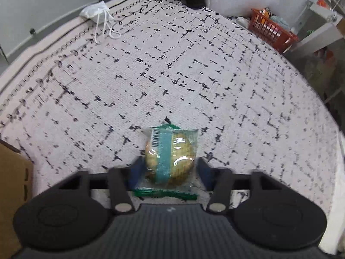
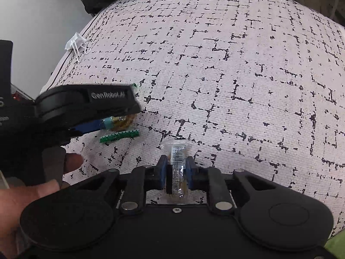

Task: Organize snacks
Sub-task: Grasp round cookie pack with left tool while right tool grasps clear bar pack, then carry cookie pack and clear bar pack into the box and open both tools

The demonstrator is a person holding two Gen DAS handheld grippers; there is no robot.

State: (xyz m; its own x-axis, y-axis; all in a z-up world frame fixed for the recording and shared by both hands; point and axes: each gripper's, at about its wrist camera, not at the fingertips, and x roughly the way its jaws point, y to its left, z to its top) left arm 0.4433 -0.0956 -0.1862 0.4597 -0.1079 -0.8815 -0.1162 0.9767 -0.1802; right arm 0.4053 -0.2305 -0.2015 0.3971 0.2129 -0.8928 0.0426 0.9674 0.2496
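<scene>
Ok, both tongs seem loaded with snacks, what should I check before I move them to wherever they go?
1. Left tongs closed on the green-edged cookie pack: ok.
2. Right tongs closed on the clear cookie pack: ok, held edge-on.
3. Both packs lifted off the patterned cloth: cannot tell.
4. Gap between the two tongs: ok, apart in the right wrist view.
5. Drop-off container: cannot tell; only a red basket beyond the cloth's far edge and a cardboard box at left show.
6. White pouch out of the way: ok, at the far corner.

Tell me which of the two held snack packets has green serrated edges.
The left gripper holds it: green-edged packet. The right gripper packet is clear.
</scene>
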